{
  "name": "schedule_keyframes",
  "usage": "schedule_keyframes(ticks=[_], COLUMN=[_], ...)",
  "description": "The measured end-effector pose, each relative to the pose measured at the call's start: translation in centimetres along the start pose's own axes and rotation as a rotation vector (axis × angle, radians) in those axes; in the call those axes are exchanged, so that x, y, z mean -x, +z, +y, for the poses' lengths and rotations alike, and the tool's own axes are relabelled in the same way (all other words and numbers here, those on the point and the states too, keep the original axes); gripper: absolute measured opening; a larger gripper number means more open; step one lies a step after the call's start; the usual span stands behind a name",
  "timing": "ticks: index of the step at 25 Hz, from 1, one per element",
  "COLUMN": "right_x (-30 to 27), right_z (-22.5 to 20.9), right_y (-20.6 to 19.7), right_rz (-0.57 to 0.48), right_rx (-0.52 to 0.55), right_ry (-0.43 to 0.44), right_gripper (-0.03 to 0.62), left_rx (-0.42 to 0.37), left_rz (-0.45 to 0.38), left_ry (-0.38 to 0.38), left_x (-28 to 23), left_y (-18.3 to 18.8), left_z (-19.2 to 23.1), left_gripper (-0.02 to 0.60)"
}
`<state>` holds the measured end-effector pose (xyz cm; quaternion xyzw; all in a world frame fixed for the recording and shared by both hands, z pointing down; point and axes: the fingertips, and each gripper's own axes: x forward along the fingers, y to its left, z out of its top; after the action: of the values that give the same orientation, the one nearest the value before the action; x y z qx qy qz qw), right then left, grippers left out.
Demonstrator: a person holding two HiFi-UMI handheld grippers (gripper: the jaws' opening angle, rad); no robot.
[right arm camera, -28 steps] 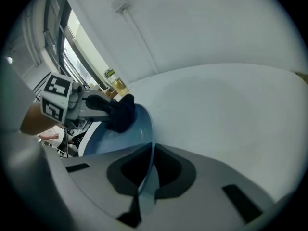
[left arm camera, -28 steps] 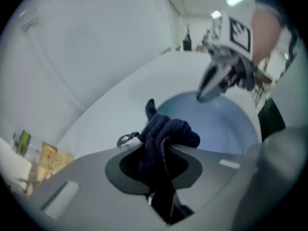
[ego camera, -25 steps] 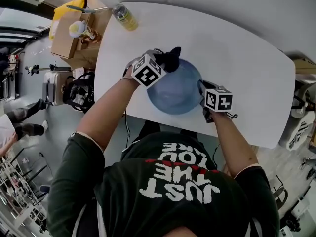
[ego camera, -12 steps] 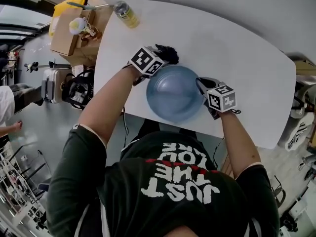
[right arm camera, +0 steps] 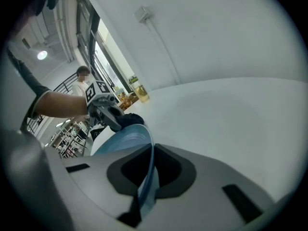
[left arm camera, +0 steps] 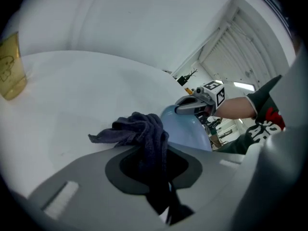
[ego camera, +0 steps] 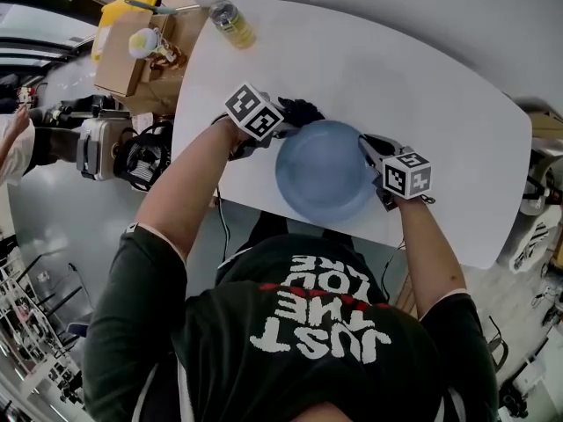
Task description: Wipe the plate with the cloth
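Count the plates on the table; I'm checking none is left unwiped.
1: the plate at the table's near edge, its rim in the right gripper, cloth by its far rim. None seems hidden.

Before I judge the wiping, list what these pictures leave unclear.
1. Whether the cloth touches the plate: head view too small and dark; left gripper view, the cloth's folds cover the rim.
2. Plate's underside: right gripper view, the right tongs block it.
3. Jar: left gripper view, cut by the edge.

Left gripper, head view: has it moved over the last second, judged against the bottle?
Yes: the left gripper, holding the cloth, has shifted left toward the rim of the plate, nearer the bottle.
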<state>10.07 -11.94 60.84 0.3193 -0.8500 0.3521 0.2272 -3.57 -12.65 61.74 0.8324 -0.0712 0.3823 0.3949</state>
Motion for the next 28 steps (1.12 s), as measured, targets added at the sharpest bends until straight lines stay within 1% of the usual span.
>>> schedule_keyframes(ticks=[3,5,7,9,10,11,13,15,18,20,22,26,28], right_x=[0.3,0.7,1.5,2.5,3.1,3.6,4.5,4.8,4.6,4.7,5.1,5.7,5.7], right_z=[-0.1,0.1,0.2,0.5,0.8,1.2,1.8,2.2,2.5,2.4,1.9,-0.3,-1.3], right_y=[0.3,0.6,1.0,1.5,1.9,2.3,3.4,4.5,5.1,5.4,5.7,6.1,6.2], right_rz=[-0.056,-0.094,-0.133,-0.166,-0.182,-0.199,-0.233,-0.25,-0.207,-0.197,-0.218,-0.269,-0.279], right_rx=[-0.042,-0.082,-0.132,-0.18,-0.197,-0.208,-0.218,-0.202,-0.129,-0.111,-0.129,-0.202,-0.225], right_ry=[0.058,0.105,0.153,0.198,0.224,0.253,0.297,0.3,0.272,0.266,0.254,0.194,0.159], right_gripper=[0.012,0.012,0.012,0.012,0.012,0.012,0.011,0.011,0.011,0.011,0.011,0.011,0.011], left_rx=[0.053,0.115,0.187,0.245,0.264,0.279,0.301,0.298,0.252,0.25,0.253,0.206,0.194], left_rz=[-0.052,-0.123,-0.231,-0.364,-0.426,-0.478,-0.542,-0.552,-0.546,-0.554,-0.555,-0.52,-0.539], left_ry=[-0.04,-0.101,-0.194,-0.29,-0.317,-0.329,-0.337,-0.353,-0.416,-0.447,-0.466,-0.501,-0.506], left_x=[0.7,1.5,2.6,4.2,5.0,5.6,6.4,6.7,6.6,6.7,6.9,6.3,6.2], left_y=[-0.6,-0.5,0.0,1.2,1.9,2.5,3.4,4.0,4.7,5.1,5.0,3.6,3.0], left_z=[0.0,-0.1,-0.6,-1.5,-1.8,-1.8,-1.4,-1.5,-3.5,-4.3,-4.7,-6.0,-6.5], left_gripper=[0.069,0.069,0.071,0.071,0.071,0.071,0.071,0.071,0.071,0.069,0.069,0.069,0.069])
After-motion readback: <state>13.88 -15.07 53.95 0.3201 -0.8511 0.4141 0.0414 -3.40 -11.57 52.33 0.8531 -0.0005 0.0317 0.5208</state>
